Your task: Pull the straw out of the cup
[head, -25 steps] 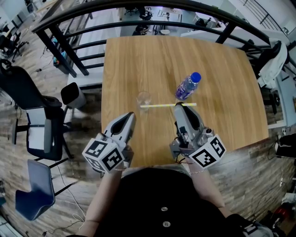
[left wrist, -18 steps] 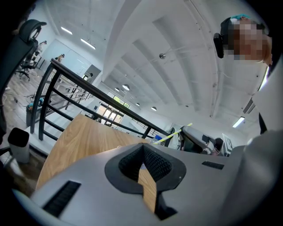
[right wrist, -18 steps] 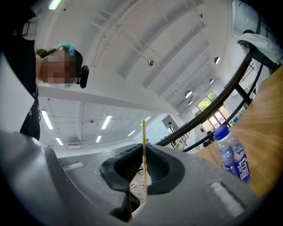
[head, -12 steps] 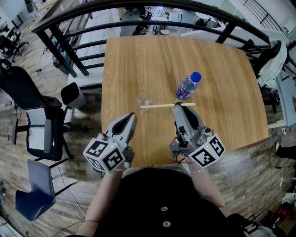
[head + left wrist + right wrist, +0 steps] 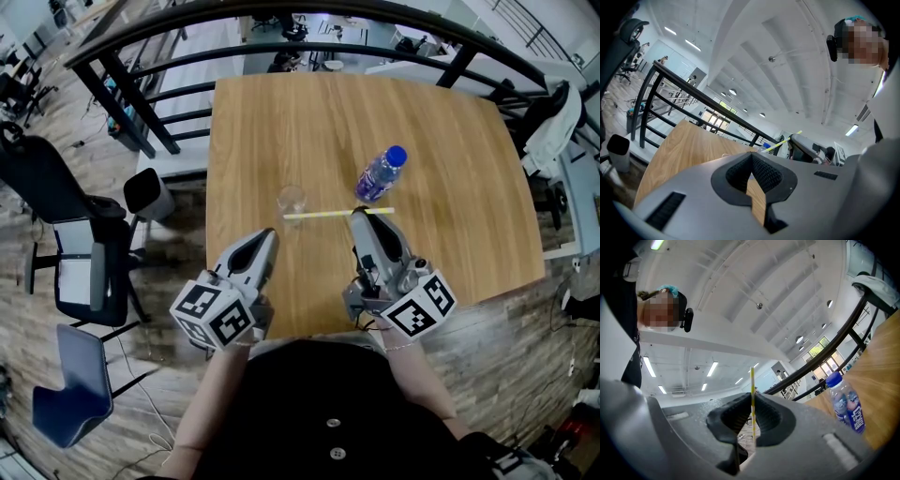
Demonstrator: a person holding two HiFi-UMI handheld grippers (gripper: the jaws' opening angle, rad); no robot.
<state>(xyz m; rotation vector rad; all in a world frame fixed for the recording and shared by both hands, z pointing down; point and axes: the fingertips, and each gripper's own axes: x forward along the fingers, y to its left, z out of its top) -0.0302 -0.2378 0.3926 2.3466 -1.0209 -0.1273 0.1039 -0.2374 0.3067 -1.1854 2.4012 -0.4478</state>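
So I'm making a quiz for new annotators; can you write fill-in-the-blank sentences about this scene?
1. The fingers of the right gripper are shut on a yellow ___.
2. The bottle has a ___ cap.
3. The fingers of the left gripper are together with ___ between them.
4. In the head view, the clear cup stands to the ___ of the bottle.
Missing words: straw, blue, nothing, left.

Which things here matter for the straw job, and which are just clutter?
Job:
straw, clamped in the right gripper
cup
left gripper, shut and empty

Lying about:
bottle, on the table
chairs, on the floor beside the table
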